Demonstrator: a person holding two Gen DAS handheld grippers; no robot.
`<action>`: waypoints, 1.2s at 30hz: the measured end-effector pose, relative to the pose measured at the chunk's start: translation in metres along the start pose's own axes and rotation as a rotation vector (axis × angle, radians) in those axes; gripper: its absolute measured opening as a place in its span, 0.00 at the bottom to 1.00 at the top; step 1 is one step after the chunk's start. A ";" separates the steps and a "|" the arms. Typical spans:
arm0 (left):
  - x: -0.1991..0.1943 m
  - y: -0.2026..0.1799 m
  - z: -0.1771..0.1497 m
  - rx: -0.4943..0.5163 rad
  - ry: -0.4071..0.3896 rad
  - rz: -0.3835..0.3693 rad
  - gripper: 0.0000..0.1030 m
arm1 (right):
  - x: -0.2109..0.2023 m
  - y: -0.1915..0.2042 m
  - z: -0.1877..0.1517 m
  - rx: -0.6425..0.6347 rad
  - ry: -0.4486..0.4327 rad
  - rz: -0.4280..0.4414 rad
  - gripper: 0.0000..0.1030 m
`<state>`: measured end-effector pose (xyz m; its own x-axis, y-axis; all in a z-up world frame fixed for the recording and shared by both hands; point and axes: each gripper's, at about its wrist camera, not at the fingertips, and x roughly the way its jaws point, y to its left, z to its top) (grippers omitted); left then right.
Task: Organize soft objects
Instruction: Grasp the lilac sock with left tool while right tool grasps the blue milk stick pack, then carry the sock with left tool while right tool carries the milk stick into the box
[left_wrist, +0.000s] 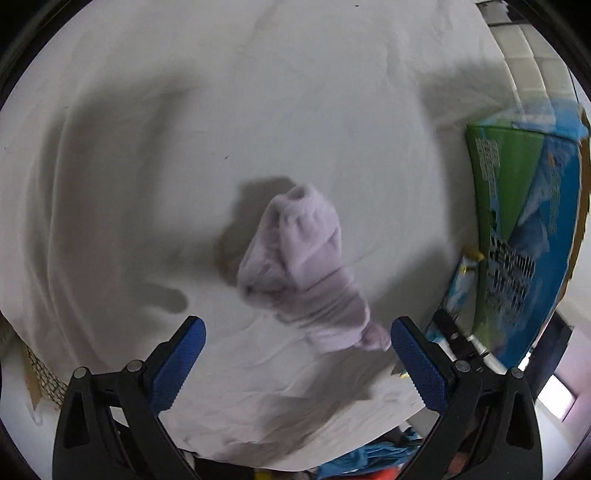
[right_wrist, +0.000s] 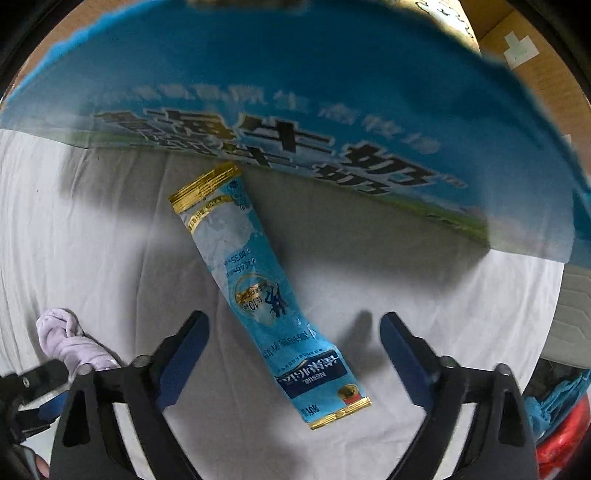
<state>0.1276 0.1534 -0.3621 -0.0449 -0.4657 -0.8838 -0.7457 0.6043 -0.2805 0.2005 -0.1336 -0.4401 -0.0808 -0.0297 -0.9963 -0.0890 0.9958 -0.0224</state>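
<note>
Right wrist view: the long blue-and-gold foil sachet (right_wrist: 266, 291) lies diagonally on the white sheet (right_wrist: 110, 236), its near end between the empty, wide-spread right gripper (right_wrist: 294, 325) fingers.

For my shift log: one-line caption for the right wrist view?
Open right gripper above a blue sachet on white cloth.
</note>
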 end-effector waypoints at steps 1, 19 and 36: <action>0.004 -0.004 0.002 0.004 0.006 0.002 1.00 | 0.002 0.000 -0.001 0.000 0.006 0.004 0.77; 0.040 -0.102 -0.030 0.484 -0.134 0.332 0.44 | 0.005 0.007 -0.039 -0.036 0.075 0.027 0.26; -0.019 -0.175 -0.127 0.827 -0.351 0.312 0.41 | -0.076 -0.037 -0.072 0.047 -0.060 0.193 0.20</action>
<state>0.1743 -0.0256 -0.2487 0.1404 -0.0666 -0.9878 -0.0210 0.9973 -0.0702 0.1389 -0.1741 -0.3575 -0.0327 0.1654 -0.9857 -0.0311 0.9856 0.1664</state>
